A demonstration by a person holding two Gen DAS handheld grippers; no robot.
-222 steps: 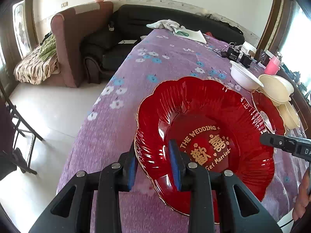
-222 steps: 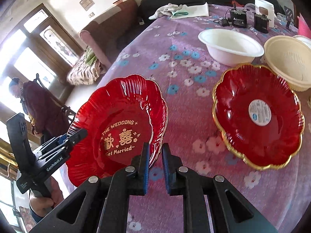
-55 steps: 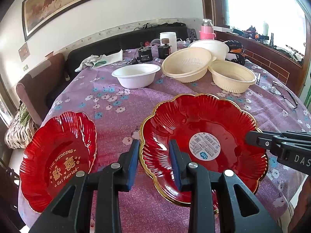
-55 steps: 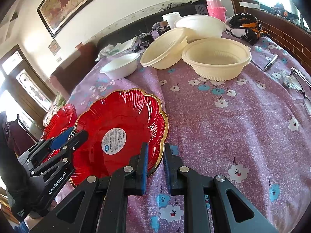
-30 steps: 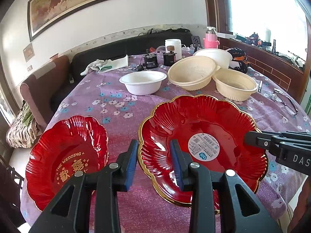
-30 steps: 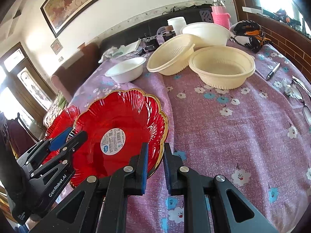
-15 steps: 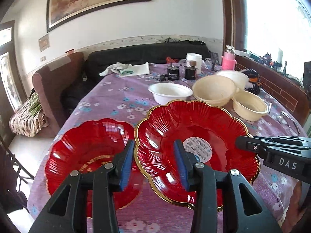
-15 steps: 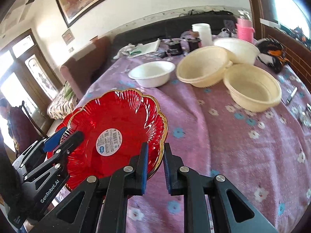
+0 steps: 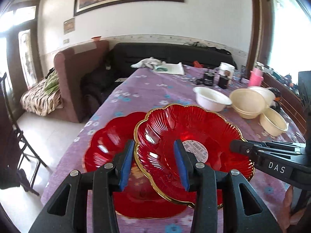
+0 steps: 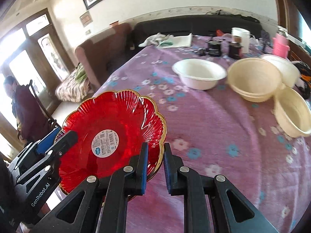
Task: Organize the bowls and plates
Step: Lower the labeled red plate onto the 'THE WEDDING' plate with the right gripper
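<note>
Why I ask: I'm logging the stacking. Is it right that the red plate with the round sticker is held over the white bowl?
Not the white bowl. The left wrist view shows the stickered plate held over the other red plate on the tablecloth.

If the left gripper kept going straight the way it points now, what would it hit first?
Most likely the stickered plate itself: its gold rim already lies between the fingers of the left gripper. Past that edge, the line runs into the second red plate lying under it on the table; depth is uncertain.
</note>
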